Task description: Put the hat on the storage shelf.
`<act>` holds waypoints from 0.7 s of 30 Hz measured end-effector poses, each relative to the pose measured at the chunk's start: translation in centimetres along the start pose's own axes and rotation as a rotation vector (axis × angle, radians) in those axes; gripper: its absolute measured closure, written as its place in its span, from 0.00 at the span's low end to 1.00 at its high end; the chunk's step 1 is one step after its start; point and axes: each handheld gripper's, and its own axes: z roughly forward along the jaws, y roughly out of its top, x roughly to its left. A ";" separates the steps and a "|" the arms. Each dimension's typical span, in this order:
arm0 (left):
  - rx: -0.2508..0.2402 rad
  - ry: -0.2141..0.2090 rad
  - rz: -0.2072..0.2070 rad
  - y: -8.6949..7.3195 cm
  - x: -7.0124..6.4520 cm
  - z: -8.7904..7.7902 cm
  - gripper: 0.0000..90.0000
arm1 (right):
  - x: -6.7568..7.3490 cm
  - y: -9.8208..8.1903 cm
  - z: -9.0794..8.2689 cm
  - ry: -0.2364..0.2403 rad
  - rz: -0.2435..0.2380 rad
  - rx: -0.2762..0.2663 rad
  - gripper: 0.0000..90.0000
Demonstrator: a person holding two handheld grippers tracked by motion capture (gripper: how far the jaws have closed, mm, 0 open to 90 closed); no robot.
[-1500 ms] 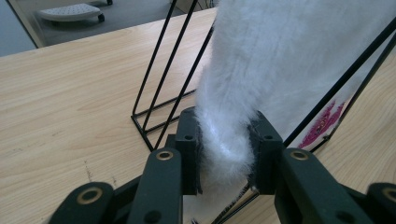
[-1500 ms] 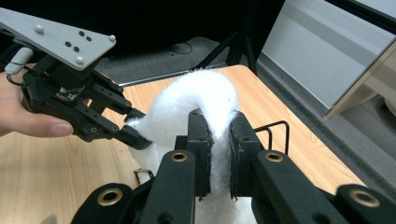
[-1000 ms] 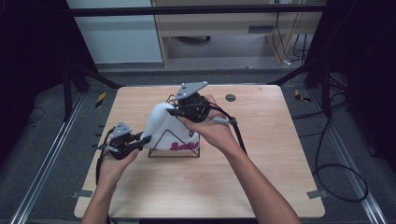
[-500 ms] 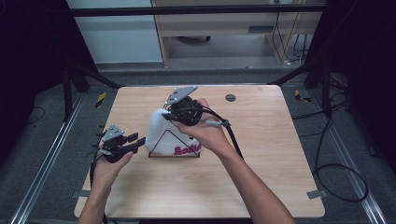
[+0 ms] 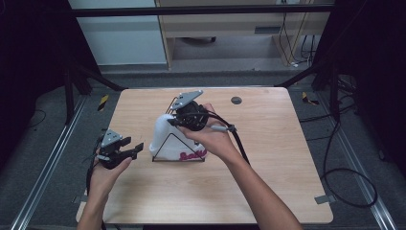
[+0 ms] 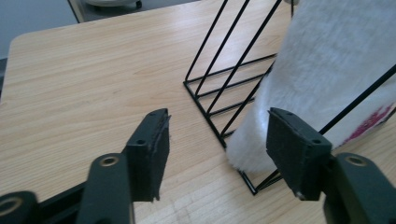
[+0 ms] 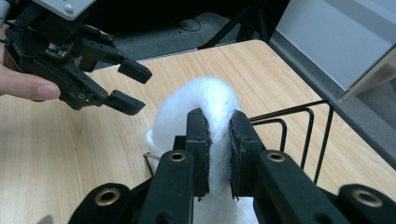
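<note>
A white fluffy cloth item (image 5: 165,136) with pink lettering leans in a black wire rack (image 5: 178,143) at the middle of the wooden table (image 5: 268,158). My right gripper (image 5: 171,121) is shut on its top edge; in the right gripper view the pads (image 7: 201,140) pinch the fluff (image 7: 196,98). My left gripper (image 5: 136,148) stands to the left of the rack. Its jaws have just been opening and grip nothing. In the left gripper view (image 6: 219,116), the item's lower corner (image 6: 322,79) lies just past the right pad, beside the rack's wires (image 6: 202,112).
A small dark round disc (image 5: 236,100) lies on the table at the back right. Bare wood stretches to the right of the rack and along the front. The right gripper view takes in the left gripper (image 7: 140,88) and the rack's uprights (image 7: 306,112).
The left gripper let go of the white item's left edge, drew back to the left and opened its jaws. The right gripper keeps its hold and has shifted slightly left.
</note>
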 end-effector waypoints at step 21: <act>0.145 0.127 0.003 -3.9 1.1 1.6 0.09 | -0.3 -0.3 -2.6 -0.024 0.029 -0.026 0.75</act>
